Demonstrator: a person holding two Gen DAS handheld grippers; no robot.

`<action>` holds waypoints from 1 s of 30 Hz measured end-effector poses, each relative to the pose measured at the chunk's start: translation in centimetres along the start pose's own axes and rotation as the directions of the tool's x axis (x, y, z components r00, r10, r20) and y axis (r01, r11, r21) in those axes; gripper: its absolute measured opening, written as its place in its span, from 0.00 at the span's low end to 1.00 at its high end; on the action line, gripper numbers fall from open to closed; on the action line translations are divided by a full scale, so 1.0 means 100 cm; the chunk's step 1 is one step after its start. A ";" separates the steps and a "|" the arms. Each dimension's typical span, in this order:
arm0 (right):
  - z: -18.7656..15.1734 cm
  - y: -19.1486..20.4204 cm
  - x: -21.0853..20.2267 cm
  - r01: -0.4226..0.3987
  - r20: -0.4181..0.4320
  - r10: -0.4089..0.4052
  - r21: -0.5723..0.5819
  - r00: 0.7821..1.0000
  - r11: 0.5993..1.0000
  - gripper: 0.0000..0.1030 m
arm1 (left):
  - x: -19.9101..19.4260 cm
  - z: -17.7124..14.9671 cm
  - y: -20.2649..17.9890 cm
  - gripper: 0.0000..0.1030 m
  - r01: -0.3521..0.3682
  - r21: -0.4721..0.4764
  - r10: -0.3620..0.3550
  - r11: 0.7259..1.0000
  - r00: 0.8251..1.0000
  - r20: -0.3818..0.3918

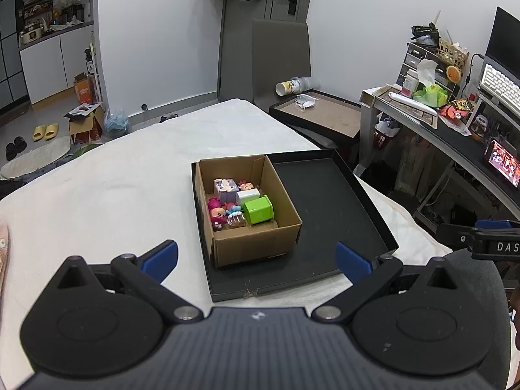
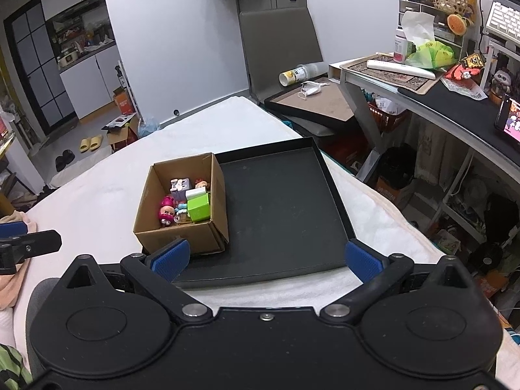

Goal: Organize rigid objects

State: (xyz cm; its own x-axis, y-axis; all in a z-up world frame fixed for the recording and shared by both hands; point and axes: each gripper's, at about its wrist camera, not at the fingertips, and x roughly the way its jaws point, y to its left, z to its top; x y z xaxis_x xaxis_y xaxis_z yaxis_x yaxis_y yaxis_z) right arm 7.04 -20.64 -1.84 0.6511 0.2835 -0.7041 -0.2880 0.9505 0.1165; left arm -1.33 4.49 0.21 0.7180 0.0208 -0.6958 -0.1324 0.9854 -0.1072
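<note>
A brown cardboard box (image 1: 256, 240) (image 2: 182, 240) stands in the left part of a shallow black tray (image 1: 328, 208) (image 2: 279, 204) on a white cloth. Inside the box lie small toys: a green cube (image 1: 258, 209) (image 2: 199, 207), a white block (image 1: 247, 195), a purple figure (image 1: 225, 189) (image 2: 179, 188) and a pink figure (image 1: 216, 214) (image 2: 166, 213). My left gripper (image 1: 256, 261) is open and empty, just short of the box's near wall. My right gripper (image 2: 266, 258) is open and empty over the tray's near edge.
The white-covered surface (image 1: 113, 178) spreads to the left and behind the tray. A grey chair (image 1: 281, 55) and a second flat black tray (image 1: 321, 113) stand behind. A cluttered desk (image 2: 438, 87) runs along the right. Boxes and slippers (image 1: 45, 131) lie on the floor far left.
</note>
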 end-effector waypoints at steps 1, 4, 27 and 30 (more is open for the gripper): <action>0.000 0.000 0.001 0.001 0.000 -0.001 -0.002 1.000 1.000 1.00 | 0.000 0.000 0.000 0.99 0.000 -0.001 0.000 1.000 1.000 -0.001; -0.001 -0.001 0.001 -0.002 -0.004 0.002 -0.001 1.000 1.000 1.00 | 0.001 -0.001 0.000 0.99 0.000 0.000 0.000 1.000 1.000 -0.003; -0.001 -0.002 0.004 -0.001 -0.010 0.001 0.001 1.000 1.000 1.00 | 0.002 -0.003 0.001 0.99 0.002 -0.004 -0.002 1.000 1.000 -0.009; -0.001 -0.002 0.005 0.000 -0.012 0.000 0.002 1.000 1.000 1.00 | 0.003 -0.004 0.000 0.99 0.004 -0.001 -0.004 1.000 1.000 -0.014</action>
State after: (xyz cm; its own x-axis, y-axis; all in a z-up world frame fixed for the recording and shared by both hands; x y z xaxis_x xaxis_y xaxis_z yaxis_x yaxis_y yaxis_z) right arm 7.32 -20.72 -2.29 0.6426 0.2821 -0.7124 -0.2863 0.9508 0.1182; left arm -1.43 4.46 -0.30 0.7086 0.0140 -0.7055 -0.1296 0.9854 -0.1107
